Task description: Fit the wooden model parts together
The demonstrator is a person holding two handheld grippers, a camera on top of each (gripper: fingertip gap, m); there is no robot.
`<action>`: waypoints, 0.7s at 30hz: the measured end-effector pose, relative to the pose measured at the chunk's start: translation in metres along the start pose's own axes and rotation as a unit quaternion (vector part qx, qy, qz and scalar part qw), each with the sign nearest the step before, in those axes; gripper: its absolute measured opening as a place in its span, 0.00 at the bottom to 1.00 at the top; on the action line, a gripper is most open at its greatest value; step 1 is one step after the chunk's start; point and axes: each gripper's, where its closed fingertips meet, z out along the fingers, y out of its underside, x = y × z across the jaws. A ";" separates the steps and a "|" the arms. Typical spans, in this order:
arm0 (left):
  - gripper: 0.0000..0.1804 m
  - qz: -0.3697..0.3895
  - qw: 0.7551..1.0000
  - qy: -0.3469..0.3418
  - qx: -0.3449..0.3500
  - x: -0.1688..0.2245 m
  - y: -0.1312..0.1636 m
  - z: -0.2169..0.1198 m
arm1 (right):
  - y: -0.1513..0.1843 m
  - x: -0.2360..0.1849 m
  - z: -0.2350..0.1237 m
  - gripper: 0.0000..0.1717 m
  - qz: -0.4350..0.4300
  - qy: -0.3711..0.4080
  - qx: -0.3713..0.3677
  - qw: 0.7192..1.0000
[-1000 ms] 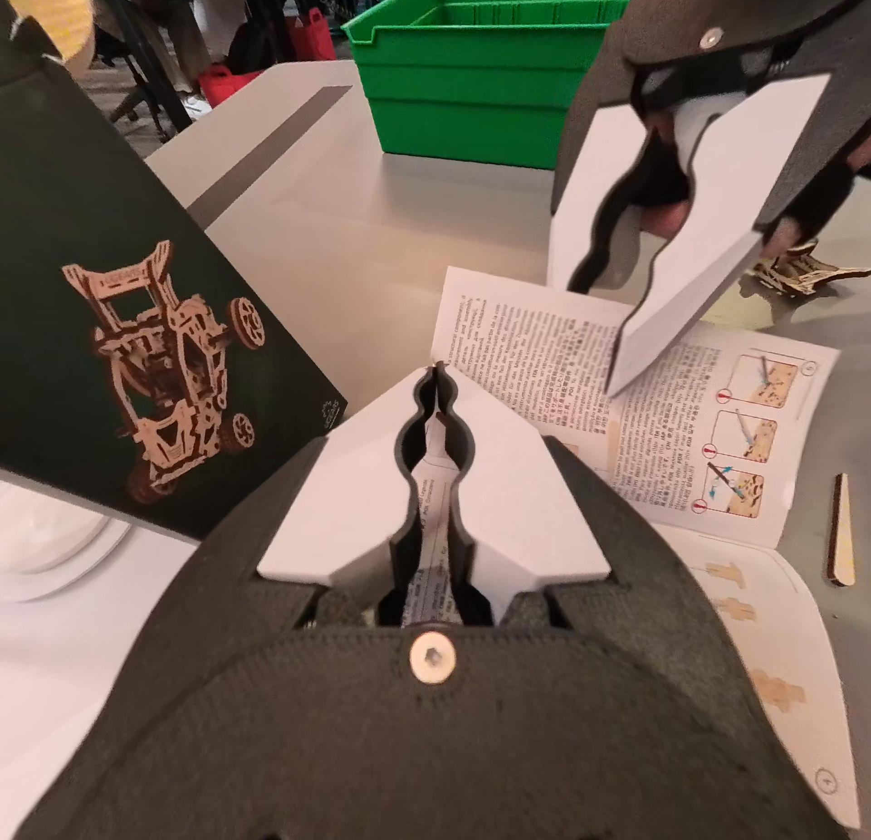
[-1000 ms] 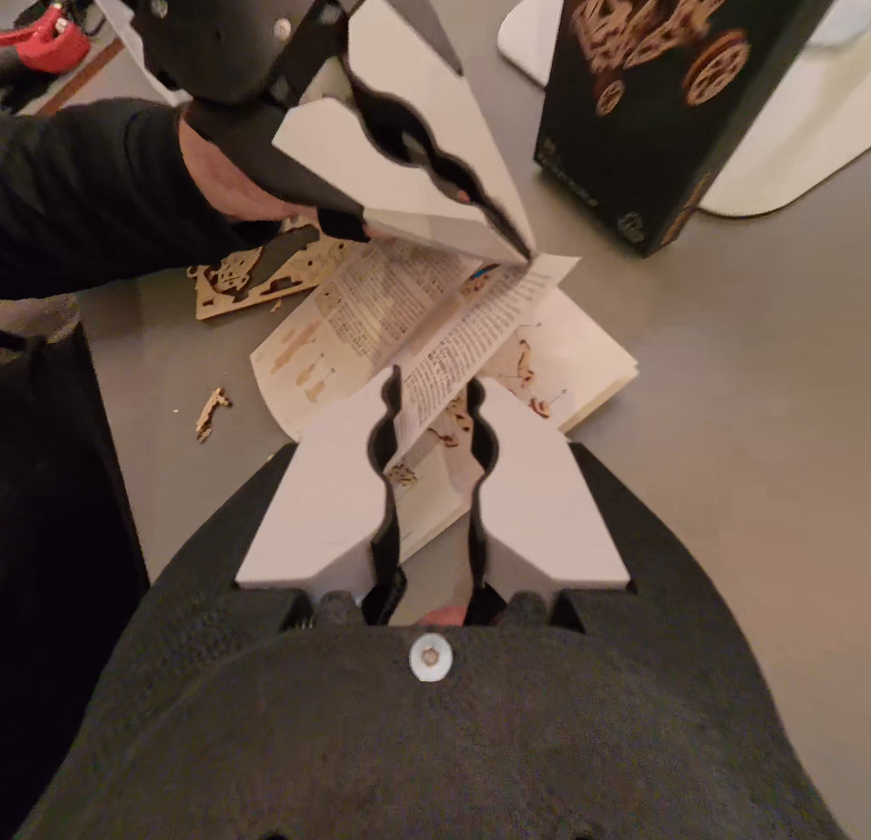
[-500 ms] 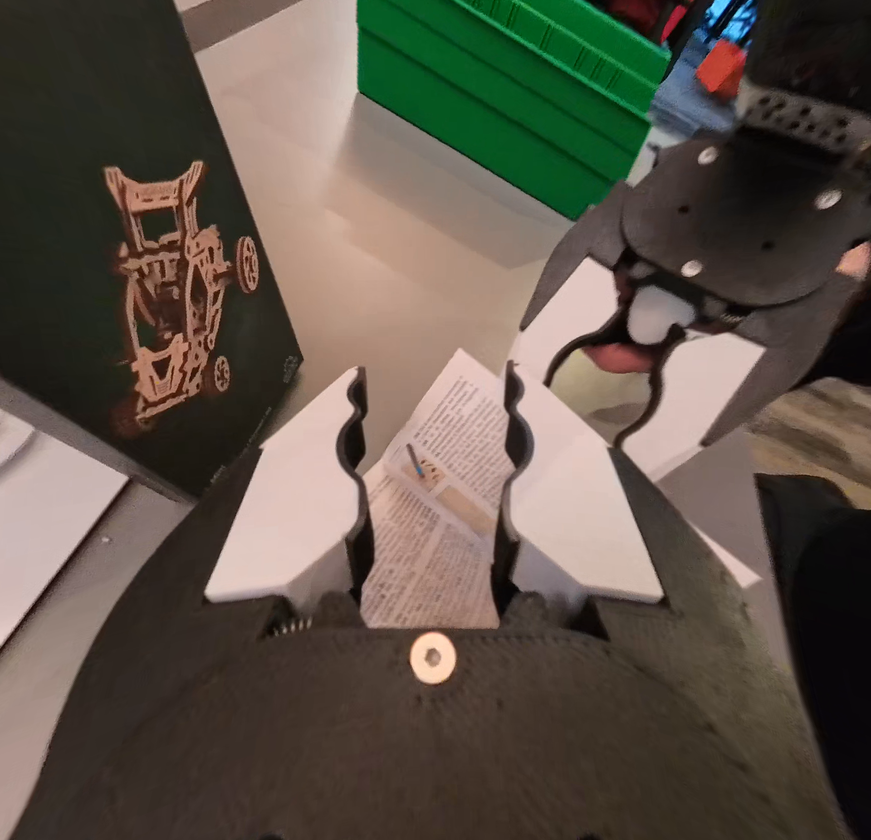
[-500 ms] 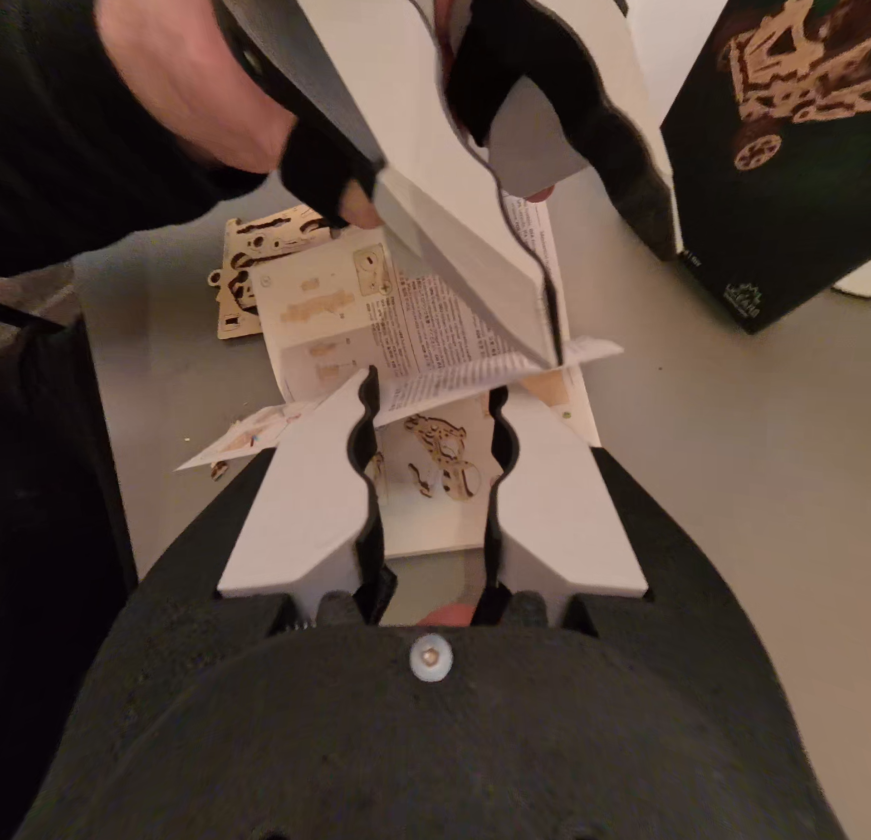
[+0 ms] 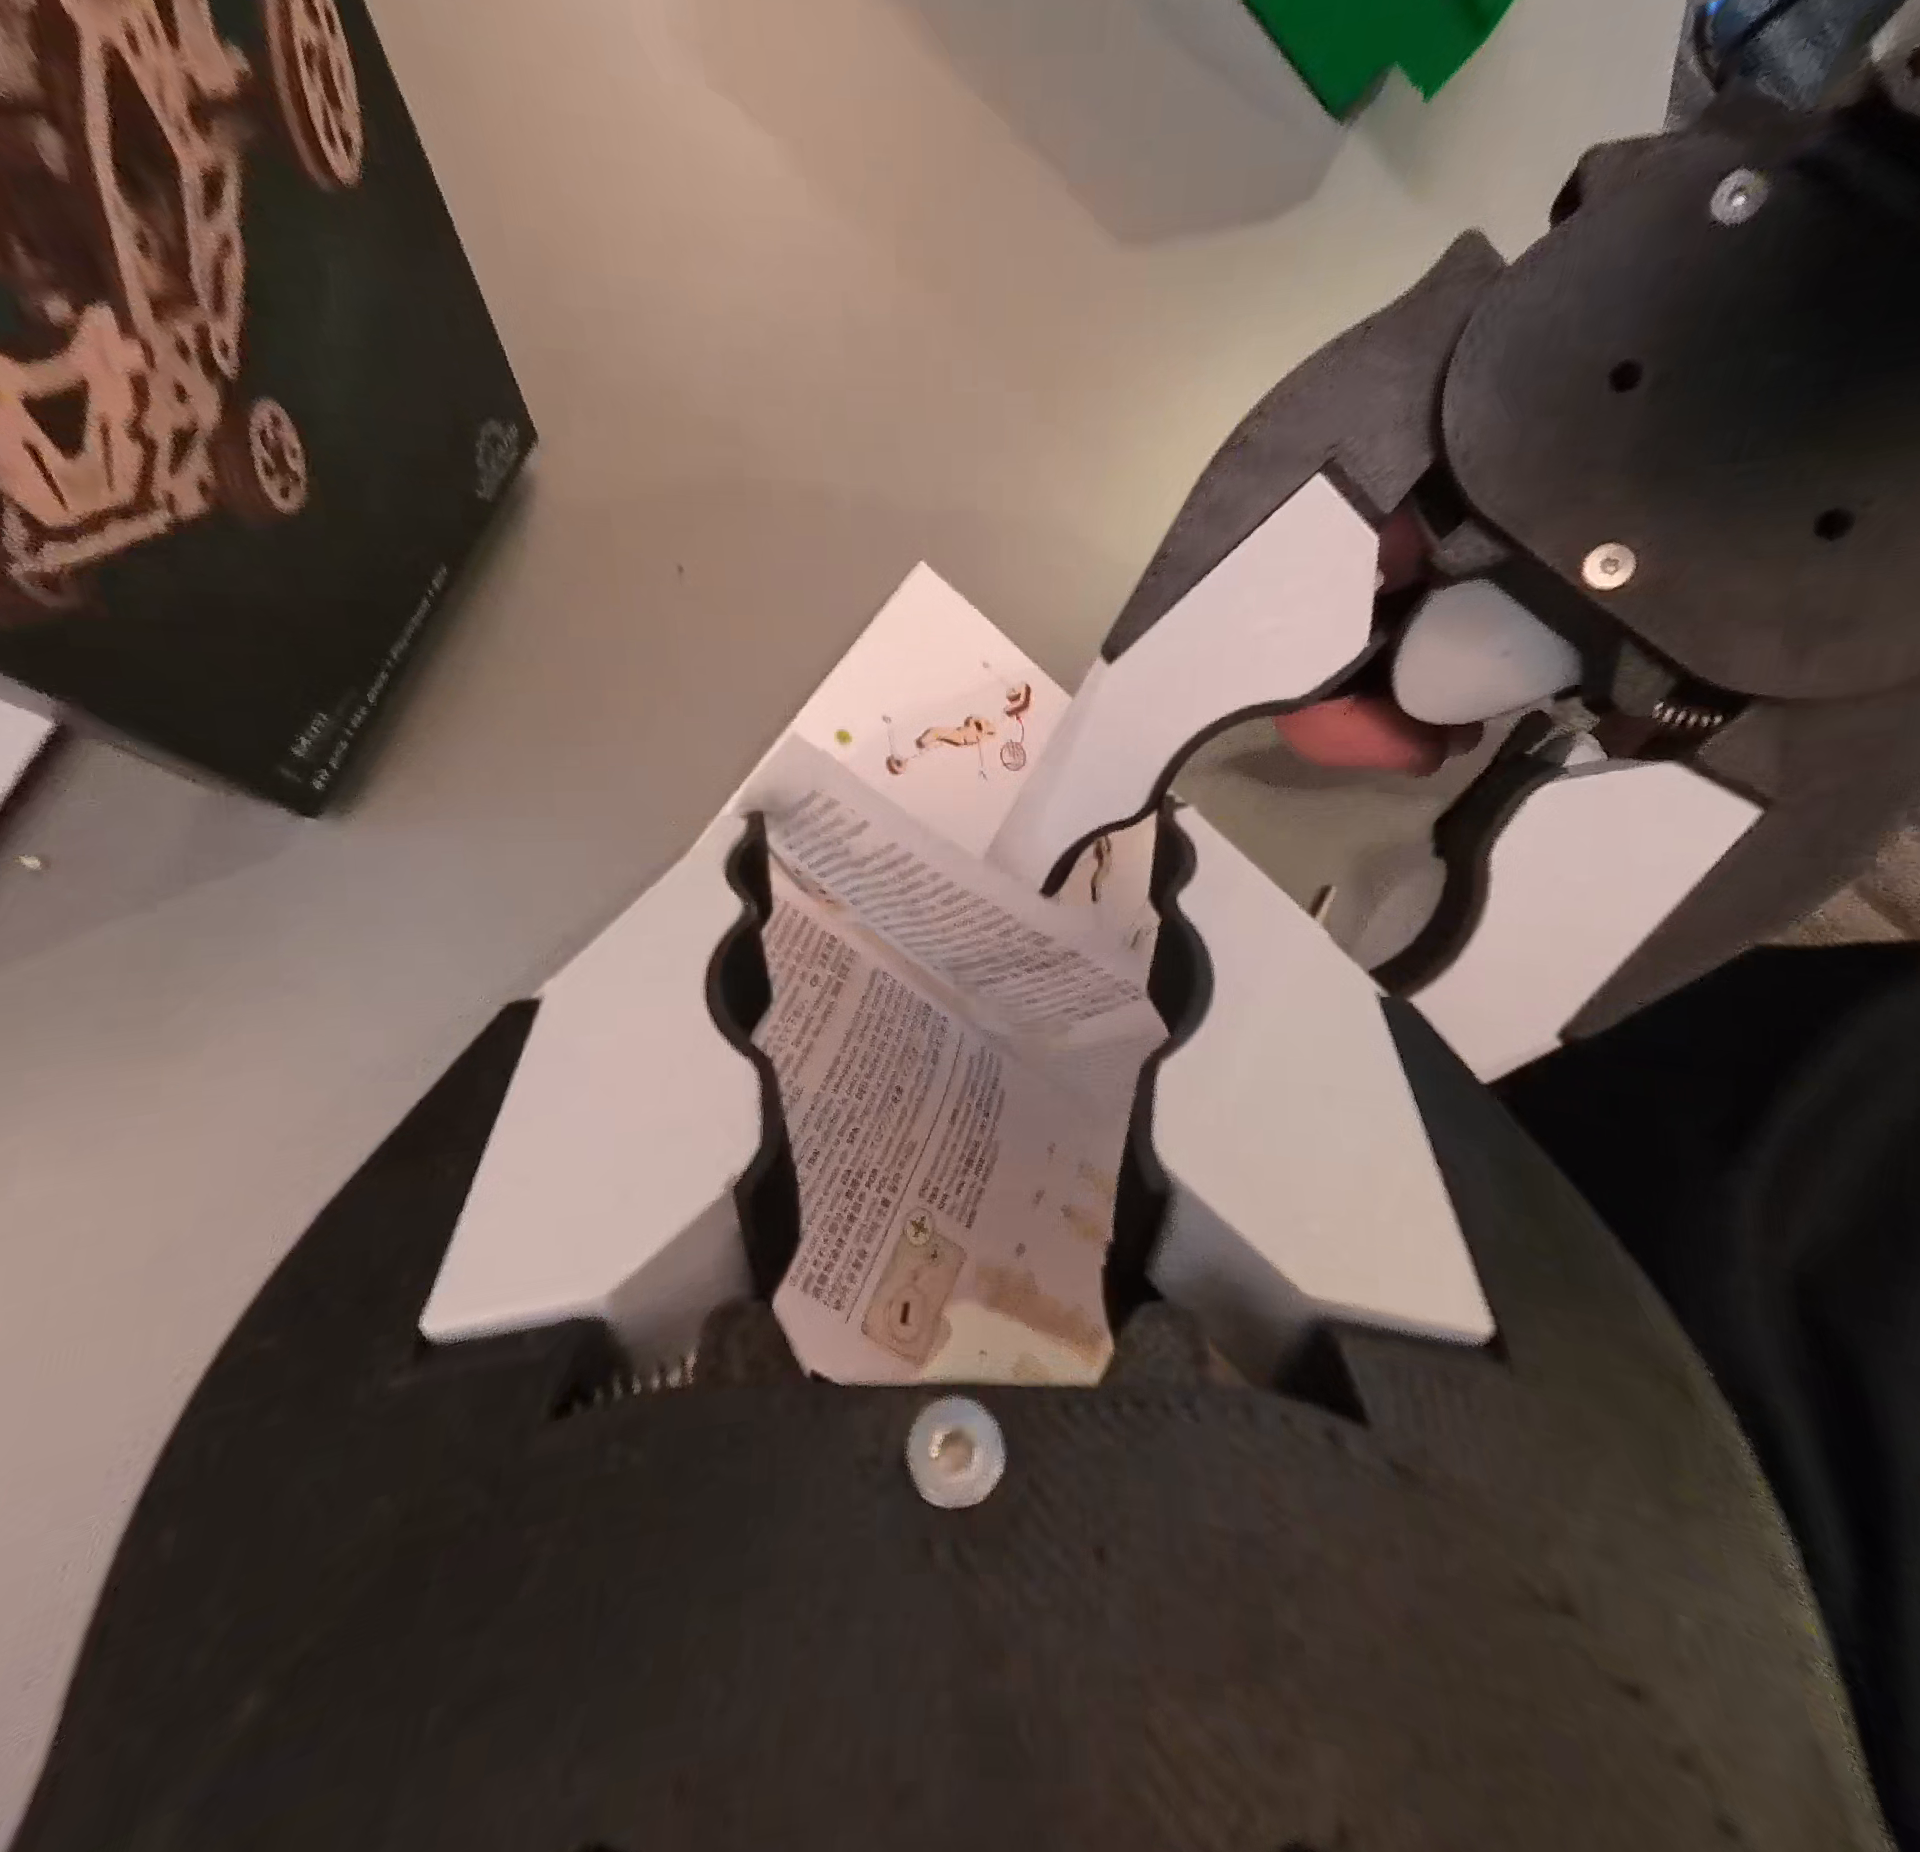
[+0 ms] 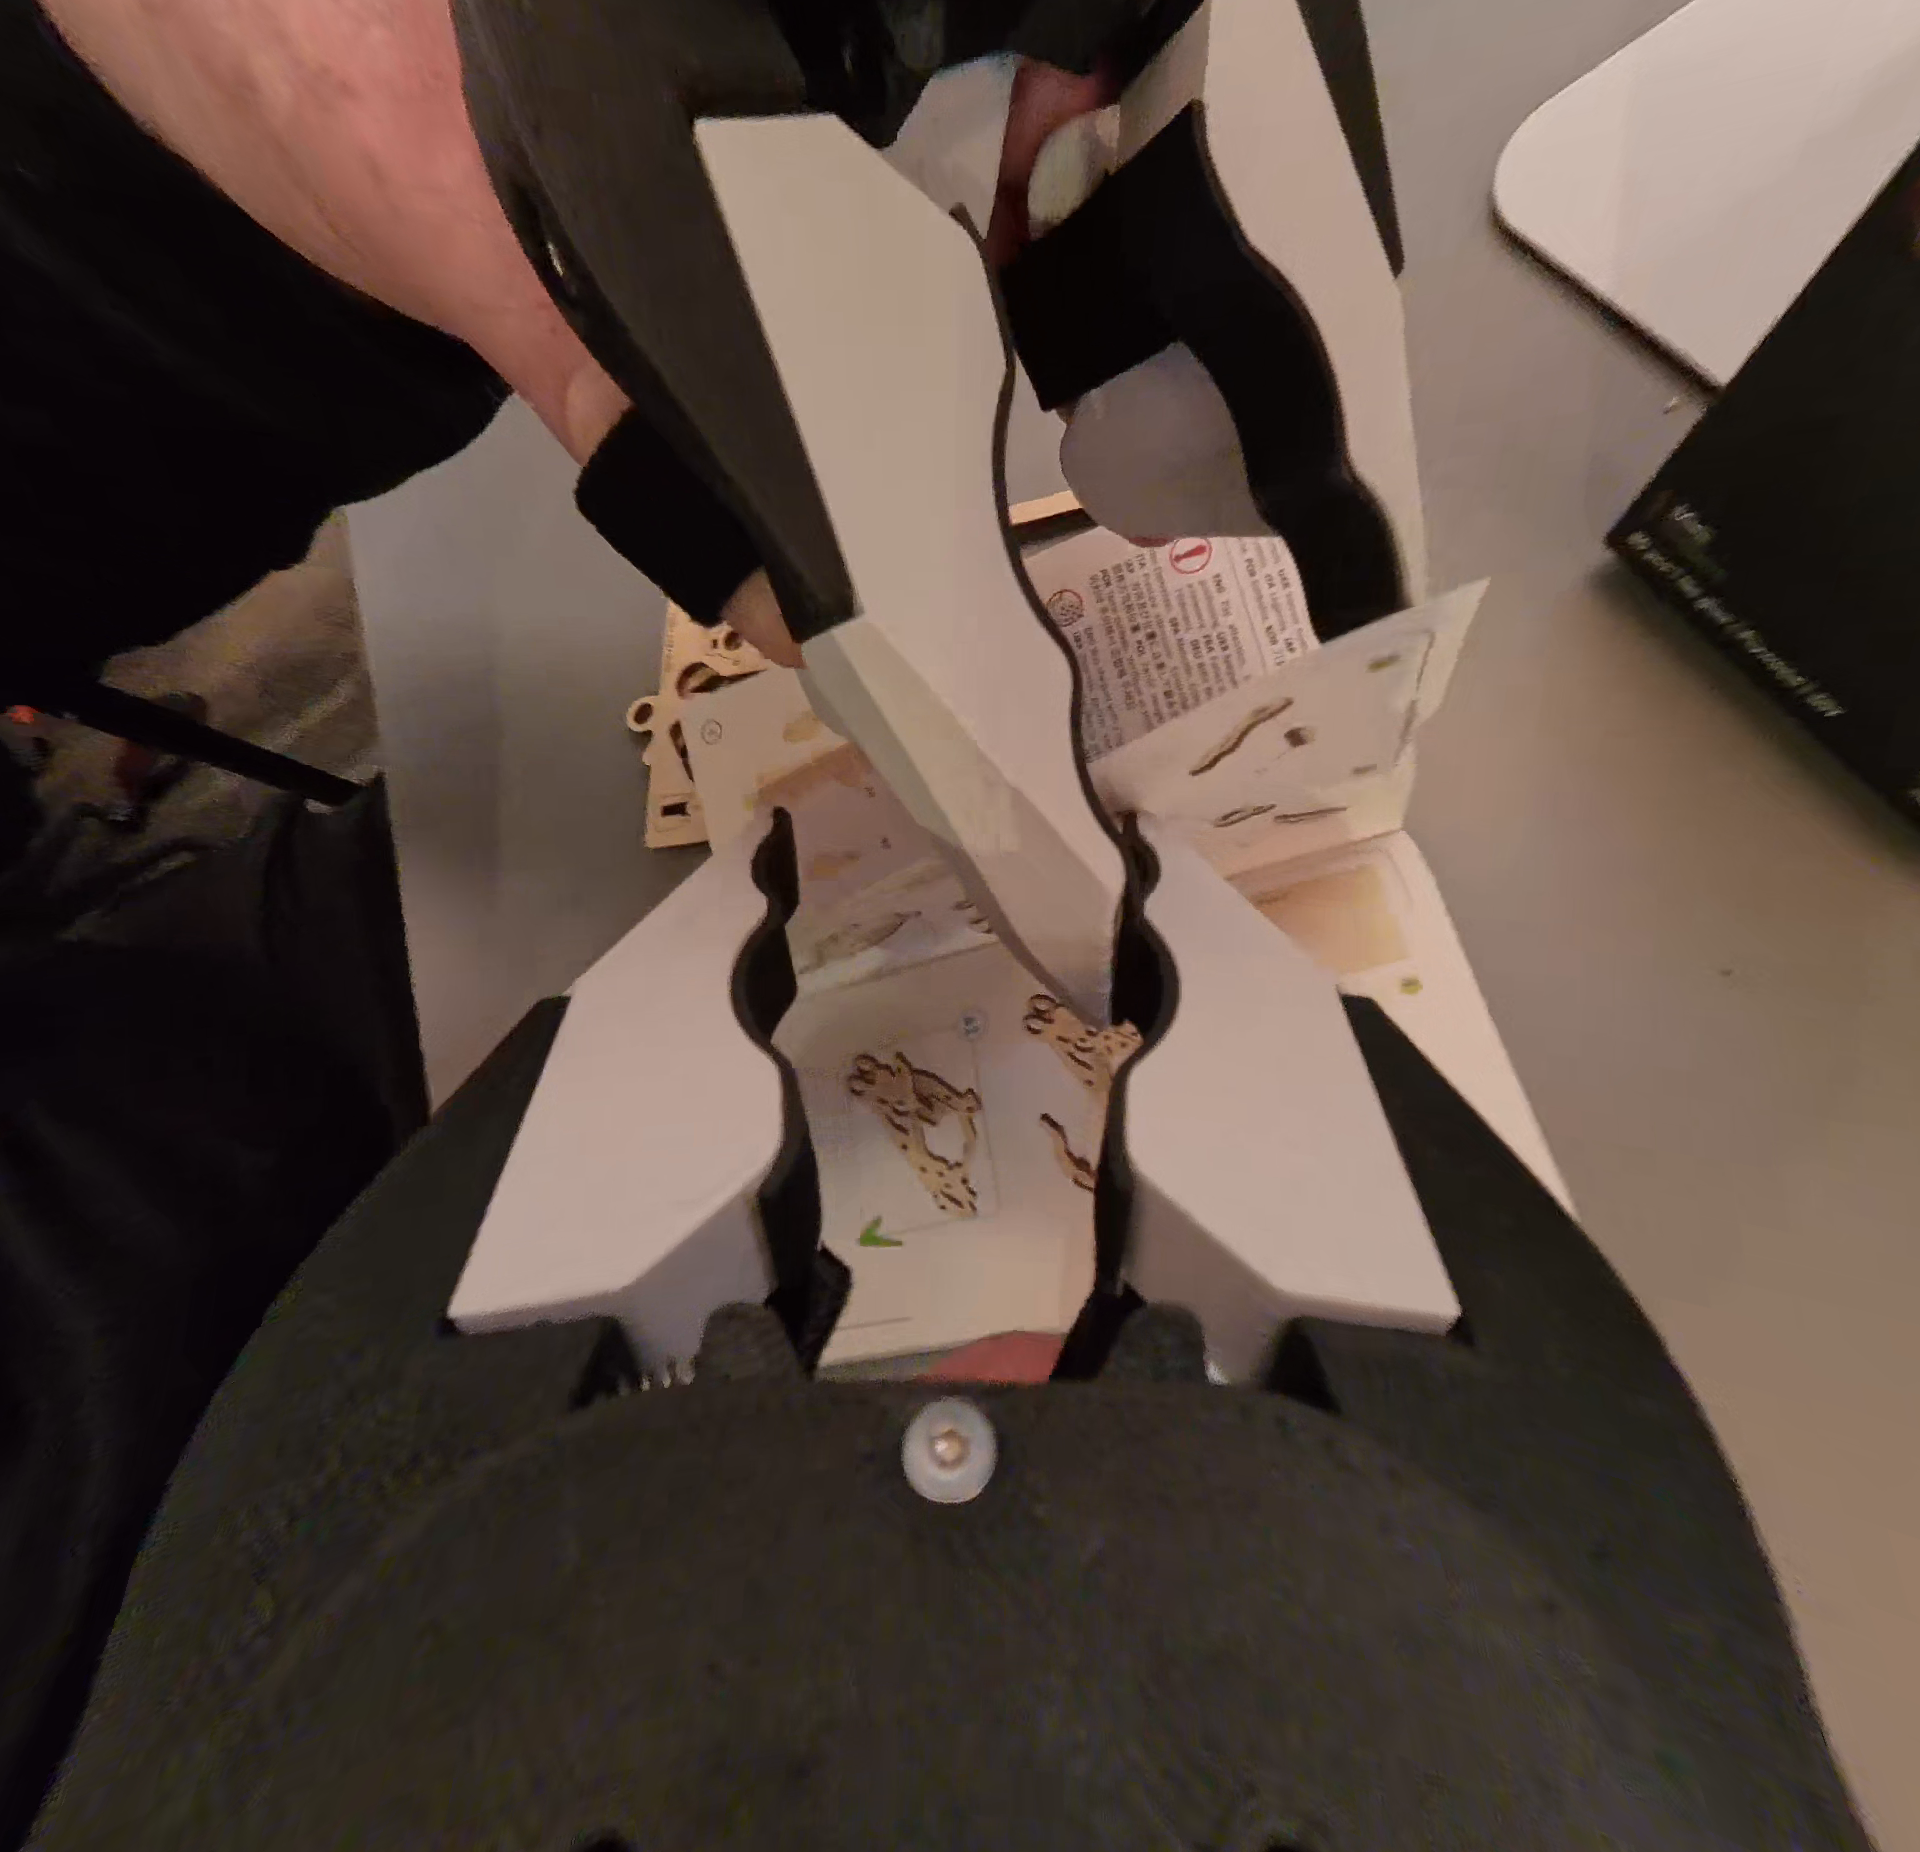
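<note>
Step in hand, as I judge it: working through the white printed paper instruction booklet [image 6: 1288, 753] before any fitting starts. No wooden part is in either grip yet.

How to do it well: take one leaf only, near its free edge, pinch lightly and lay it over flat. Thin paper creases or tears if dragged. Keep the two tools from fouling each other, they're crowded over the same page.

Left gripper [image 5: 961, 836]: jaws spread wide, a raised printed leaf stands between the fingers, pads not pressing on it, so nothing held.

Right gripper [image 6: 951, 826]: jaws also well apart, over the open spread; one left fingertip [image 6: 997, 867] pokes into its gap. Nothing gripped.

Task parts: light laser-cut plywood sheet [image 6: 691, 753] lies flat on the grey table [image 6: 1662, 971], partly under the booklet's far left edge, untouched. Dark model box with the model's picture [image 5: 208, 348] stands to the left, clear of the work
</note>
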 end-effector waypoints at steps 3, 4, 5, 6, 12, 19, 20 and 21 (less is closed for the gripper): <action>0.33 0.006 1.000 -0.024 -0.019 -0.012 0.013 0.000 | 0.006 0.002 0.001 0.38 -0.001 0.005 -0.009 1.000; 0.31 0.004 0.999 -0.027 -0.016 -0.015 0.016 -0.001 | 0.008 0.003 0.001 0.38 0.000 0.007 -0.013 1.000; 0.27 0.006 1.000 -0.026 -0.011 -0.016 0.017 -0.003 | 0.011 0.004 0.000 0.39 0.000 0.008 -0.017 1.000; 0.26 0.010 0.999 -0.039 -0.017 -0.020 0.022 -0.003 | 0.015 0.005 0.001 0.39 -0.005 0.011 -0.027 1.000; 0.27 0.052 0.993 -0.098 -0.041 -0.041 0.040 -0.010 | 0.046 0.023 0.010 0.35 -0.035 0.051 -0.099 0.993; 0.26 0.077 0.986 -0.141 -0.045 -0.058 0.046 -0.008 | 0.056 0.028 -0.005 0.36 -0.029 0.045 -0.126 0.991; 0.25 0.095 0.984 -0.148 -0.037 -0.055 0.038 -0.005 | 0.059 0.035 -0.011 0.34 -0.034 0.059 -0.134 0.989; 0.27 0.111 0.982 -0.150 -0.033 -0.052 0.031 0.000 | 0.063 0.042 -0.018 0.33 -0.041 0.073 -0.142 0.986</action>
